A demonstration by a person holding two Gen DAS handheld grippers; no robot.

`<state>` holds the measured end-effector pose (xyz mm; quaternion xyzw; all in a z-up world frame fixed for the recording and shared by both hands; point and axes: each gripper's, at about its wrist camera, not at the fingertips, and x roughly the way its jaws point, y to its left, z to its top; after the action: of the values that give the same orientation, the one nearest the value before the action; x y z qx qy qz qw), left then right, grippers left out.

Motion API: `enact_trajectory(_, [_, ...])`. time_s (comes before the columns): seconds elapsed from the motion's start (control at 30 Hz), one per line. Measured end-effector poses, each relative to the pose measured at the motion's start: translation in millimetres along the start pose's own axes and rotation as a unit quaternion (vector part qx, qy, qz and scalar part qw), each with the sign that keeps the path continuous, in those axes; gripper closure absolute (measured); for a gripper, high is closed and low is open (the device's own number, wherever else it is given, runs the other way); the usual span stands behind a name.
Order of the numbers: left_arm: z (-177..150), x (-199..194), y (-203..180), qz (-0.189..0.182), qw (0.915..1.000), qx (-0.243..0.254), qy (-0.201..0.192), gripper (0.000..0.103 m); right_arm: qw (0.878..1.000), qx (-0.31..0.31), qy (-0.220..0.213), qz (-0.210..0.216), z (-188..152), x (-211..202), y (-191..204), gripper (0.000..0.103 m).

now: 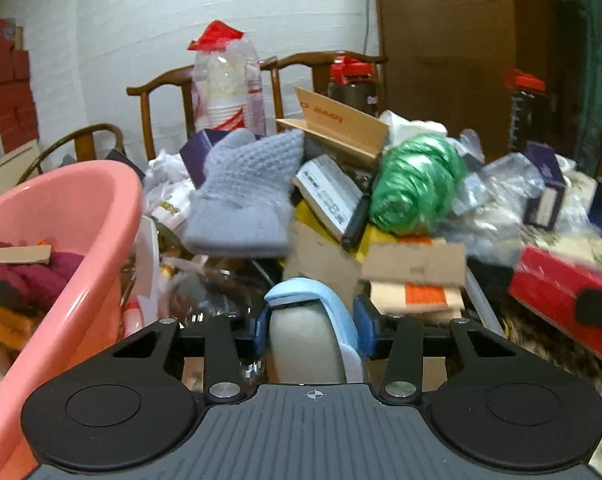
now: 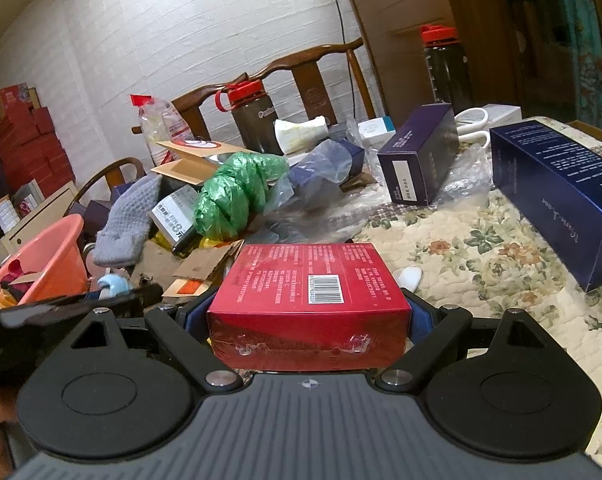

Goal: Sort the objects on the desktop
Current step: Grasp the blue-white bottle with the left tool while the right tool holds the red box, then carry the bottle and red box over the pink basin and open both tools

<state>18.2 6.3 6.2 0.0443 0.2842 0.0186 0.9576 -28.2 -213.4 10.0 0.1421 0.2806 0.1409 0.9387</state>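
Observation:
My left gripper (image 1: pixel 313 322) is shut on a light blue tape dispenser (image 1: pixel 315 304) holding a whitish roll; its blue pads (image 1: pixel 261 330) press on both sides. The same dispenser (image 2: pixel 115 283) shows at the lower left of the right wrist view. My right gripper (image 2: pixel 307 314) is shut on a red shrink-wrapped box (image 2: pixel 307 292) with a barcode on top, held just above the floral quilted tablecloth (image 2: pixel 481 248). That red box (image 1: pixel 557 292) also appears at the right of the left wrist view.
A pink basin (image 1: pixel 81 216) with clothes stands at the left. The heap ahead holds a grey knitted glove (image 1: pixel 241 196), a green plastic bag (image 1: pixel 417 184), cardboard pieces (image 1: pixel 413 268) and small boxes. Dark blue boxes (image 2: pixel 557 192) and red-lidded bottles (image 2: pixel 253 116) stand farther back, with wooden chairs behind.

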Motion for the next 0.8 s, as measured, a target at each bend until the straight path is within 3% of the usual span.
enact_trajectory(0.07, [-8,-3,1,-0.009,0.9999,0.001,0.004,0.045,1.0,0.0,-0.001,0.001,0,0,0,0.011])
enact_trajectory(0.27, [-25,-6,-1,-0.014,0.9999,-0.008,-0.002,0.034,1.0,0.001,-0.001,0.001,-1,0,0,0.011])
enact_trajectory(0.3, [-25,-5,0,-0.02,0.9997,-0.013,-0.001,0.037,1.0,0.001,-0.001,0.001,-1,0,0,0.011])
enact_trajectory(0.33, [-24,-4,1,-0.024,0.9996,-0.014,0.002,0.052,1.0,0.001,-0.001,0.001,-1,0,0,0.011])
enact_trajectory(0.37, [-23,-3,2,-0.028,0.9995,-0.015,0.002,0.059,1.0,0.002,-0.001,0.0,-1,0,0,0.011])
enact_trajectory(0.6, [-26,-10,4,-0.043,0.9983,-0.038,0.009,0.059,1.0,-0.003,-0.002,0.005,-2,-2,4,0.011])
enact_trajectory(0.7, [-26,-23,0,-0.041,0.9988,-0.026,-0.01,0.061,1.0,-0.01,-0.005,0.011,-3,-4,10,0.011])
enact_trajectory(0.77, [-23,-37,-2,-0.042,0.9984,-0.018,-0.033,0.071,1.0,-0.016,-0.006,0.014,-5,-6,15,0.011])
enact_trajectory(0.8, [-22,-43,-2,-0.043,0.998,-0.017,-0.043,0.085,1.0,-0.02,-0.007,0.014,-6,-6,18,0.011])
